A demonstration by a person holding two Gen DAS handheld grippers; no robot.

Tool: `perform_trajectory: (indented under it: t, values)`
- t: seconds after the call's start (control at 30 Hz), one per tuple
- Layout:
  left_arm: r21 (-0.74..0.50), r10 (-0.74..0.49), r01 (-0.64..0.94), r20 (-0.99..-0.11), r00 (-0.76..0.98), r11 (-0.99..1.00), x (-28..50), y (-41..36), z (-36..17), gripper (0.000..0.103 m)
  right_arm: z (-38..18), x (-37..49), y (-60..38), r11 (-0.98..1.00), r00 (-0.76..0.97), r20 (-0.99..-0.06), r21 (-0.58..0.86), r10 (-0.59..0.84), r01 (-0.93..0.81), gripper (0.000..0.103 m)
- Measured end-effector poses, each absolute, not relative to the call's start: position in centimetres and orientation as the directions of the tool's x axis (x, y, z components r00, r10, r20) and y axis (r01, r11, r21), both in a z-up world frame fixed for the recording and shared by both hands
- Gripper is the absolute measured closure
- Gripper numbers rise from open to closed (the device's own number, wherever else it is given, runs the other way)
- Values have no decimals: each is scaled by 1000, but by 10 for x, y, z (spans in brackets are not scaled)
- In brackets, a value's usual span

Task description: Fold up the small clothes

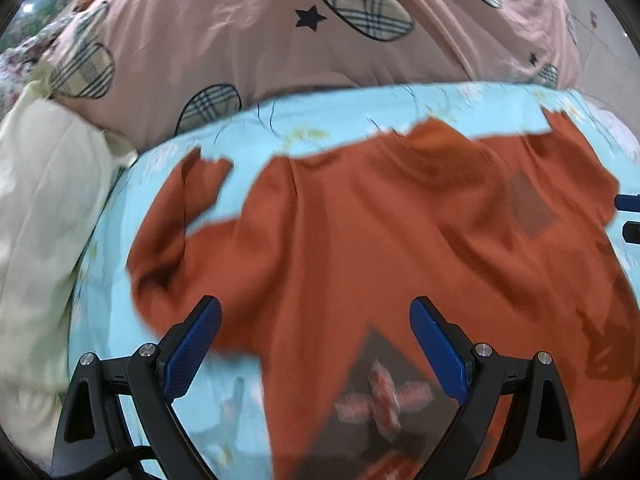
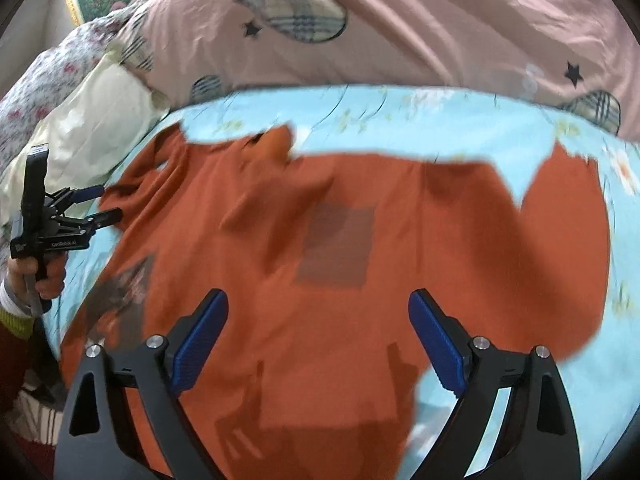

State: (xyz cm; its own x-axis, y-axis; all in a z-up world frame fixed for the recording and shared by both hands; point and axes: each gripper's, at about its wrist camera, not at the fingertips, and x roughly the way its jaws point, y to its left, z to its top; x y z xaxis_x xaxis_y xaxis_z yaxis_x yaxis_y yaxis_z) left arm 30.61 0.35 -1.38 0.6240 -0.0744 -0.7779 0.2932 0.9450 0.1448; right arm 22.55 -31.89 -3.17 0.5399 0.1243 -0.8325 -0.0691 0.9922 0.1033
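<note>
Orange garment [image 1: 380, 240] lies spread on the light-blue floral bed sheet [image 1: 328, 120], roughly flat, sleeves out to the left and right, hem edge nearest the cameras; both views are motion-blurred. A darker square patch [image 2: 336, 244] sits mid-chest, and a patterned dark print [image 1: 380, 396] shows near the lower left part. Left tool [image 1: 316, 344] is released, jaws wide, nothing between the pads, hovering over the near left portion of the garment. Right tool [image 2: 318, 340] likewise released and empty, over the near middle. Judgement: spread flat like this the garment is ready for a first fold, and both tools seem positioned along the near edge to take hold of it; no fold made yet. Left sleeve [image 1: 192, 192] looks rumpled and partly doubled, which may need straightening. Surroundings: a pink quilt [image 1: 240, 40] with plaid patches is heaped along the far side, a cream pillow [image 1: 52, 208] at far left; both crowd the far edge and limit room for laying the fold away from the person.
</note>
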Motion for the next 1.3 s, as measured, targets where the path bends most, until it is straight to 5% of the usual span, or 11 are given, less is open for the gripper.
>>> perform_trajectory:
  t: [0.37, 0.5, 0.6, 0.63, 0.67, 0.77, 1.0, 1.3]
  values:
    - [105, -89, 323, -841, 534, 940, 471, 12, -53, 7, -75, 363, -372, 996, 472, -882, -35, 10, -87, 11]
    - [47, -117, 319, -871, 477, 946, 493, 21, -71, 22, -105, 373, -371, 991, 399, -917, -33, 21, -129, 15]
    - [39, -139, 350, -872, 469, 936, 493, 19, -81, 44, -100, 364, -363, 987, 433, -900, -24, 48, -159, 44]
    - [55, -150, 385, -863, 482, 921, 487, 14, -81, 58, -95, 361, -362, 988, 441, -895, -10, 61, -157, 76]
    - [63, -156, 404, -859, 487, 912, 482, 10, -81, 76, -93, 359, -362, 991, 449, -891, 4, 65, -137, 93]
    - [144, -120, 435, -843, 524, 889, 469, -5, -83, 95, -76, 349, -365, 996, 517, -856, -50, -6, -71, 94]
    - [238, -49, 313, -720, 692, 919, 455, 9, -45, 96, -52, 335, -403, 985, 603, -784, -64, -148, 158, 94]
    - [258, 48, 227, -754, 655, 939, 479, 13, -91, 92, -89, 340, -400, 975, 549, -816, -70, -178, 213, 90]
